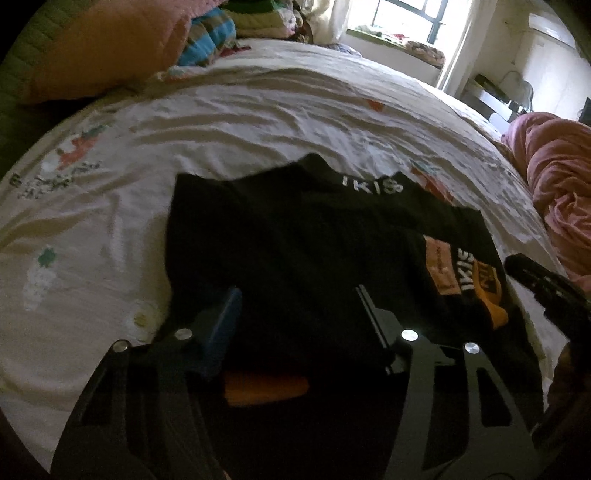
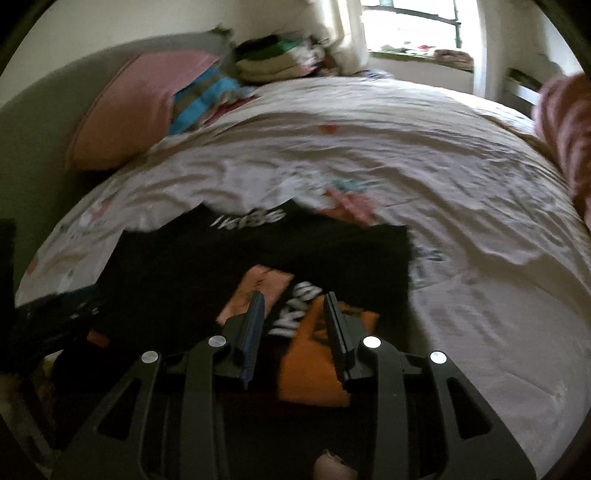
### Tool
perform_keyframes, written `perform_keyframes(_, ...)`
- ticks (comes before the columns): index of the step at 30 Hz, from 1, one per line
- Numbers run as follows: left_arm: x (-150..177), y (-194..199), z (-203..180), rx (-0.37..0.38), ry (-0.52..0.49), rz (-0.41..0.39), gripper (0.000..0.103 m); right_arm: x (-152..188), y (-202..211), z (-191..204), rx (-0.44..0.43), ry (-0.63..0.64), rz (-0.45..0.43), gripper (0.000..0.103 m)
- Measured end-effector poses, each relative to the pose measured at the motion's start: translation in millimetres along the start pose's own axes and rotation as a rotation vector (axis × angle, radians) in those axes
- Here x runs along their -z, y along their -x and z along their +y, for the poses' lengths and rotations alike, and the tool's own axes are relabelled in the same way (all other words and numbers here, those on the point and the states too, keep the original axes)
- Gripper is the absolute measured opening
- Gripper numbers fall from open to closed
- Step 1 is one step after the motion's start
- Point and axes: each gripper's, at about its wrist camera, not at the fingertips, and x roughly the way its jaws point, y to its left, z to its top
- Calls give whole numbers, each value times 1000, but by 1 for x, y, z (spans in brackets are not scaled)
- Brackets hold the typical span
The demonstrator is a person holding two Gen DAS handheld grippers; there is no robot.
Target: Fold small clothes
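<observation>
A small black garment (image 1: pixel 314 236) with white "IKIS" lettering and orange and pink patches lies flat on the white printed bedsheet (image 1: pixel 221 122). It also shows in the right wrist view (image 2: pixel 258 251). My left gripper (image 1: pixel 295 295) is open above the garment's near edge, with its fingers wide apart. My right gripper (image 2: pixel 293 299) is open over the orange and pink patch (image 2: pixel 314 354); it holds nothing. It shows at the right edge of the left wrist view (image 1: pixel 546 284).
A peach pillow (image 1: pixel 110 48) and striped folded clothes (image 1: pixel 210 37) lie at the head of the bed. A pink blanket (image 1: pixel 561 192) is heaped at the right. A window (image 1: pixel 406 18) is behind the bed.
</observation>
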Motion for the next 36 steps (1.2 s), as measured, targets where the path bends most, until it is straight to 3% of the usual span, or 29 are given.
perform_keyframes(7,12,-16,9,-19,-1,59,53,8,-28,30,-48,82,99,33)
perform_keyframes(13,14,-17,12,-12,-6,58,53,21,-45,23,17,80,162,36)
perform_keyframes(14,14,-18,12,-11,-7,58,53,24,-47,21,63,90,163,45)
perform_keyframes(15,15,-18,13,-9,-7,59,53,26,-48,19,83,89,162,49)
perform_keyframes(29,19,-13,10,-24,-23,53,53,26,-22,7,37,-11,92,54)
perform_keyframes(32,19,-10,8,-25,-25,49,56,25,-13,5,15,-37,68,67)
perform_keyframes(36,20,-6,6,-26,-27,40,59,24,-3,6,-2,-51,47,74)
